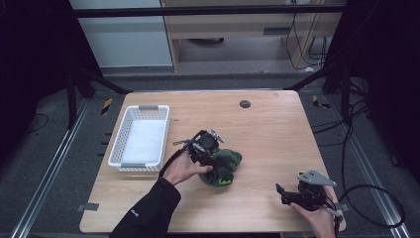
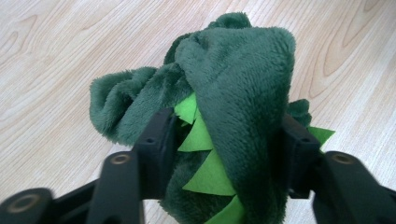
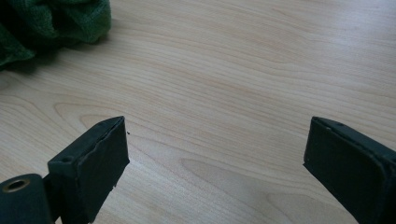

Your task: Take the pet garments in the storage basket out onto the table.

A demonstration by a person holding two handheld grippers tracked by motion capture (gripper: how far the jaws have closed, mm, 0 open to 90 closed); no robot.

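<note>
A dark green plush toy (image 1: pixel 224 166) with light green felt spikes lies on the wooden table (image 1: pixel 267 134) near its middle. My left gripper (image 1: pixel 212 159) is shut on the plush toy (image 2: pixel 233 88); both black jaws press into its fur, with the spikes (image 2: pixel 205 154) between them. My right gripper (image 1: pixel 282 194) rests open near the table's front right corner, jaws wide apart over bare wood (image 3: pixel 215 140). In the right gripper view an edge of the plush toy (image 3: pixel 51 23) shows at the top left, well away from the jaws.
A white plastic basket (image 1: pixel 141 137) stands at the left of the table with nothing in it. A small dark round spot (image 1: pixel 244 103) sits near the far edge. Cables (image 1: pixel 371 198) trail off the table's right side.
</note>
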